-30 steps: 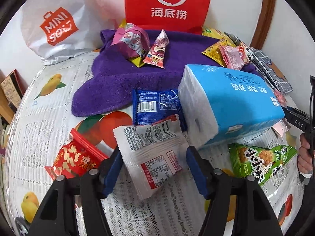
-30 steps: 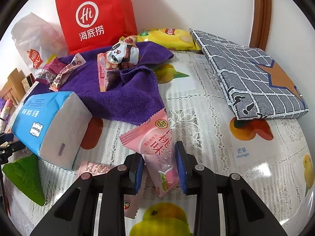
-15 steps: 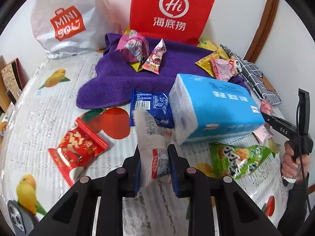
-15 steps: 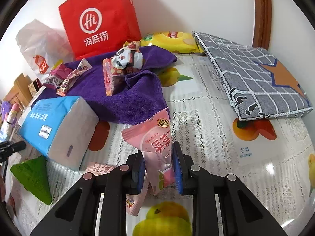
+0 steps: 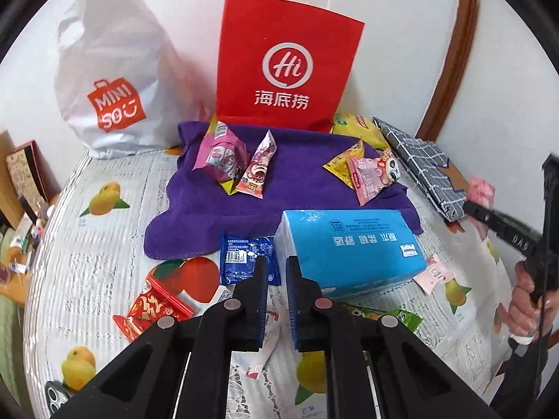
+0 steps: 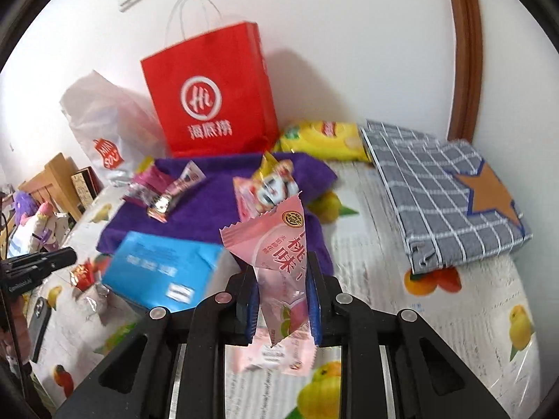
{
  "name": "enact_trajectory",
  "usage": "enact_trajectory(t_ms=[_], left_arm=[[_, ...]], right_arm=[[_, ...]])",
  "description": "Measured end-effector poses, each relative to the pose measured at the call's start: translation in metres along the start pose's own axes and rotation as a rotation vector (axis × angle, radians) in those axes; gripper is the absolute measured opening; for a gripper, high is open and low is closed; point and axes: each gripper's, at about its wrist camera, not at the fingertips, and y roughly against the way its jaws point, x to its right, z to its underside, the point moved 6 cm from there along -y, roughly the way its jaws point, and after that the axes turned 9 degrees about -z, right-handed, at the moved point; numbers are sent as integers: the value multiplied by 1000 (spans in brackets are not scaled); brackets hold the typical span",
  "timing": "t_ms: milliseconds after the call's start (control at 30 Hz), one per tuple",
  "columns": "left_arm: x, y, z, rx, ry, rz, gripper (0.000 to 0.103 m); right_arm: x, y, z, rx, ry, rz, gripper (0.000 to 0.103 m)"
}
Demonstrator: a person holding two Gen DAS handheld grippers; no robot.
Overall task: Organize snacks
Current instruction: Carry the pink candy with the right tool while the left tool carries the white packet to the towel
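Note:
My left gripper (image 5: 276,262) is shut on a white snack packet (image 5: 267,345). The thin packet is pinched edge-on between the pads and hangs below them, off the table. My right gripper (image 6: 281,265) is shut on a pink peach-flavour packet (image 6: 279,244), held upright above the tablecloth. In the left wrist view the right gripper (image 5: 478,206) shows at the right edge with that pink packet (image 5: 482,190) at its tip. Several small snacks lie on a purple towel (image 5: 297,160) in front of a red paper bag (image 5: 286,70).
A blue tissue pack (image 5: 349,248) lies mid-table, with a blue packet (image 5: 241,255), a red packet (image 5: 150,310) and a green packet (image 5: 394,316) around it. A white shopping bag (image 5: 111,97) stands back left. A yellow chip bag (image 6: 321,136) and a grey checked pouch (image 6: 443,188) lie right.
The left jaws have shut on the white packet and lifted it off the table. The right gripper has risen with the pink packet. Both views now look from higher up.

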Motion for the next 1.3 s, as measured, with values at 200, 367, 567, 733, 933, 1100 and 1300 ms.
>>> enact_trajectory(t_ms=[200, 367, 567, 733, 933, 1100, 1300], left_arm=[[-4, -17, 26, -40, -41, -71, 45], [-18, -39, 44, -76, -31, -137, 55], [-27, -59, 62, -94, -8, -149, 56], [-15, -54, 68, -71, -31, -102, 39], [-4, -39, 70, -44, -57, -31, 19], [-6, -26, 67, -21, -26, 24, 15], [-3, -9, 57, 24, -23, 57, 14]], right_arm=[[-19, 2, 3, -14, 41, -11, 23], [-23, -3, 11, -32, 33, -20, 23], [-27, -6, 18, -47, 39, -18, 23], [-33, -13, 21, -67, 44, -24, 23], [-39, -18, 26, -85, 48, -25, 23], [-43, -16, 24, -77, 47, -27, 23], [-48, -12, 19, -63, 55, -34, 23]])
